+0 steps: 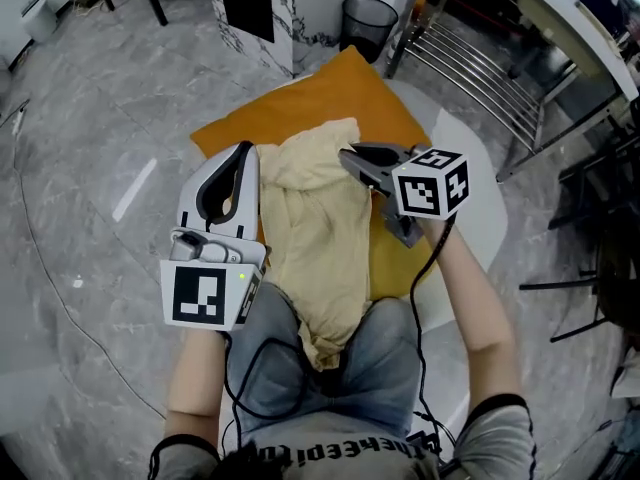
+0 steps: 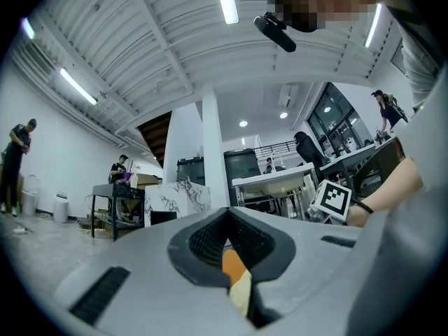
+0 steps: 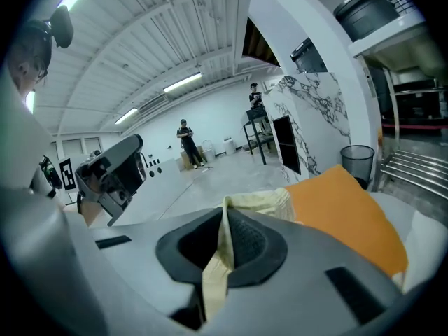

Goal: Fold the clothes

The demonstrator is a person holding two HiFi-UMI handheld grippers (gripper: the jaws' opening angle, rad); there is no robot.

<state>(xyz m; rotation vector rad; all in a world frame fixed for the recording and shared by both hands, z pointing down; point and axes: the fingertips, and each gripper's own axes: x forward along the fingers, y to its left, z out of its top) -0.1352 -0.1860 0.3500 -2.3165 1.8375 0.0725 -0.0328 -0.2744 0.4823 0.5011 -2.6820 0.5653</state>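
step: mid-fold | left gripper [image 1: 243, 158], right gripper [image 1: 352, 156]: each pinched onto yellow garment [image 1: 320, 238] edge | next: likely carry edge over, lay flat on orange cloth [image 1: 330, 93]

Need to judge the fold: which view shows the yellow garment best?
The head view: the yellow garment shows nearly whole, from orange cloth to lap. The right gripper view shows an edge pinched in the right claw and a bunch beyond; the left gripper view, a scrap in the left claw.
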